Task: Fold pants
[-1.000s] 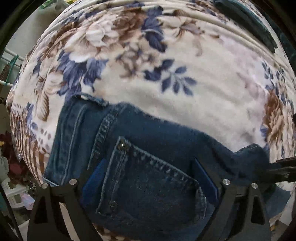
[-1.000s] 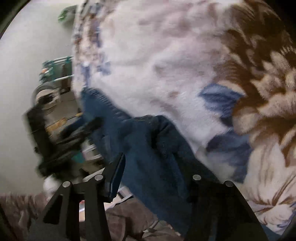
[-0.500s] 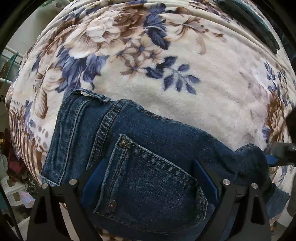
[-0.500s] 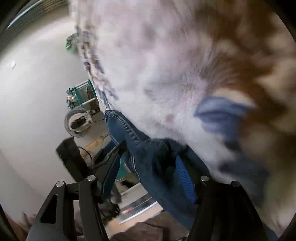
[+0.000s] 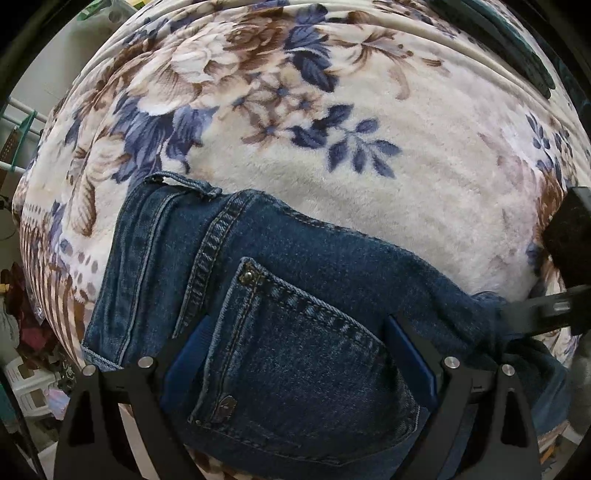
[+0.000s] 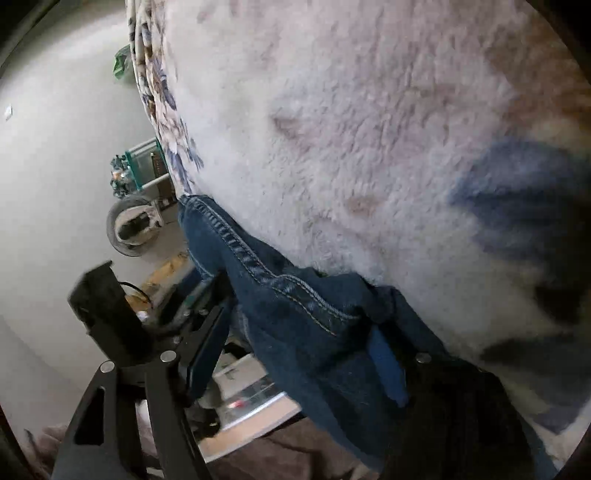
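Observation:
Dark blue jeans (image 5: 295, 314) lie on a floral fleece blanket (image 5: 332, 184), waistband to the left and a back pocket facing up. My left gripper (image 5: 295, 354) is open, its blue pads straddling the pocket just above the denim. My right gripper (image 6: 295, 354) is open too, its jaws either side of a bunched fold of the jeans (image 6: 295, 314) at the bed's edge. The right gripper also shows at the right edge of the left wrist view (image 5: 546, 314), against the jeans' right end.
The blanket-covered bed (image 6: 369, 129) fills most of both views. Beyond its left edge are a white wall (image 6: 55, 147), a teal rack (image 6: 144, 166), a round grey object (image 6: 129, 229) and floor clutter. A dark strip (image 5: 498, 33) lies at the far right of the bed.
The left gripper has drawn back slightly, so more waistband shows. The right gripper has swung and moved in closer to the jeans' fold, which now sits between its jaws.

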